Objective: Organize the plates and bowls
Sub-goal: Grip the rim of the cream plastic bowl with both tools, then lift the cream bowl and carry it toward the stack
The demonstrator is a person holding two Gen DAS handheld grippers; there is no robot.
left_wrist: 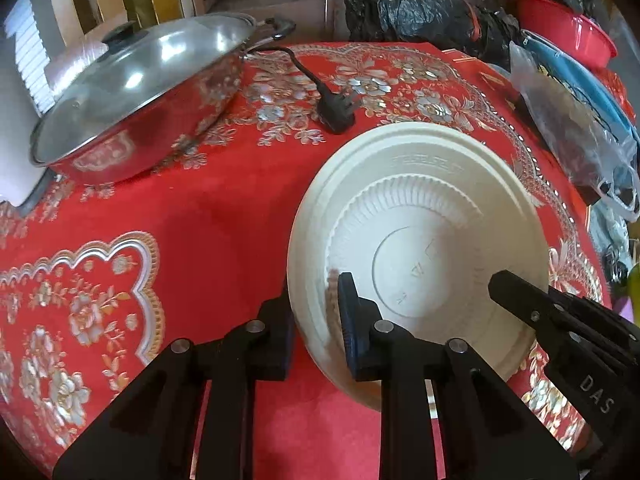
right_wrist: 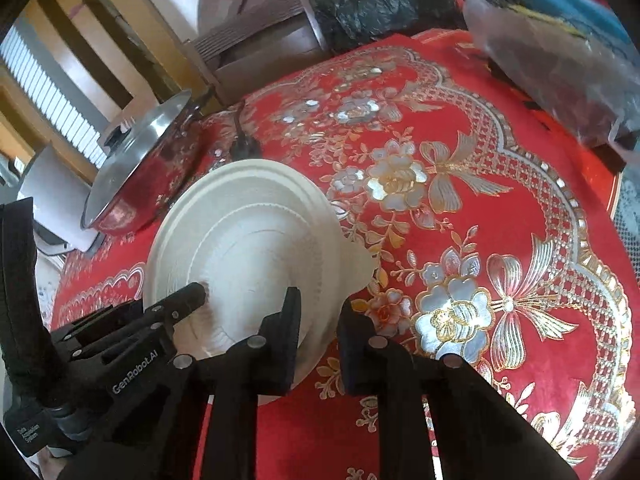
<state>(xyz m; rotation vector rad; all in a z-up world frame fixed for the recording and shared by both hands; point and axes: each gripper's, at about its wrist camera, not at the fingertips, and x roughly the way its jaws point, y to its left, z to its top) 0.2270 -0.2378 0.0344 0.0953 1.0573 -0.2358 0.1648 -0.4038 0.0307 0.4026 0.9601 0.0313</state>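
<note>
A cream-white ribbed plastic bowl sits on the red flowered tablecloth. My left gripper is shut on its near left rim, with one finger inside the bowl and the other outside. From the right, a finger of my right gripper reaches over the rim. In the right wrist view the same bowl lies left of centre. My right gripper is shut on its near right rim, and the wall stands between the pads. A finger of the left gripper shows at the bowl's left edge.
A steel pan with a glass lid stands at the back left, its black plug lying just behind the bowl. A black plastic bag, a red basin and a clear plastic bag crowd the back right.
</note>
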